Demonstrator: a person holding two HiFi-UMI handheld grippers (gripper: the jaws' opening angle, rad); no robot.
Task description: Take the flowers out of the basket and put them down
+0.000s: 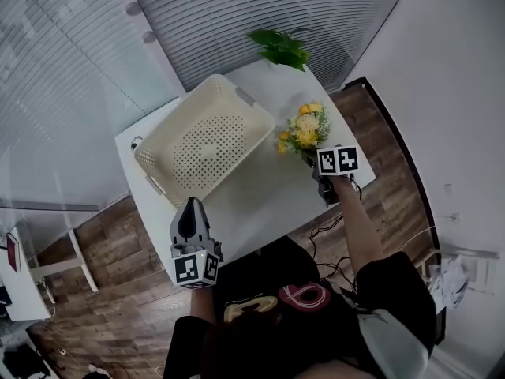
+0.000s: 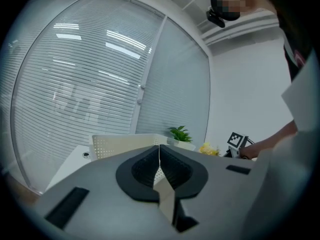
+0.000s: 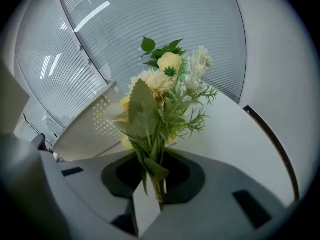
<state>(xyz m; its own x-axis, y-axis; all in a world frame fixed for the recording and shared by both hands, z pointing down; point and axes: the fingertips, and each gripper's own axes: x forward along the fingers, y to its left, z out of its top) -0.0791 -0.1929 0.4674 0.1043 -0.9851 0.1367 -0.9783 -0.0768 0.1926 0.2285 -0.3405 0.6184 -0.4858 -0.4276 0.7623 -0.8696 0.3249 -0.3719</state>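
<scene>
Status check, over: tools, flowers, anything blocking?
Copy: left tool shut, empty. right tool shut on flowers by the stems. Flowers clear of the basket, over bare table beside it. Nothing in the way.

Grey left gripper (image 1: pixel 192 204), black-and-white marker cube (image 1: pixel 195 268)

In the head view the table (image 1: pixel 260 196) fills the centre of the frame. The basket (image 1: pixel 203 139) sits on its upper-left part. The potted plant (image 1: pixel 280 47) stands on the table's far corner, at top centre, up and to the right of the basket. The flowers (image 1: pixel 302 130) are just right of the basket, over the table's right side, their stems between the jaws of the right gripper (image 1: pixel 310 158). The left gripper (image 1: pixel 192 205) is below the basket, at the table's near edge.
</scene>
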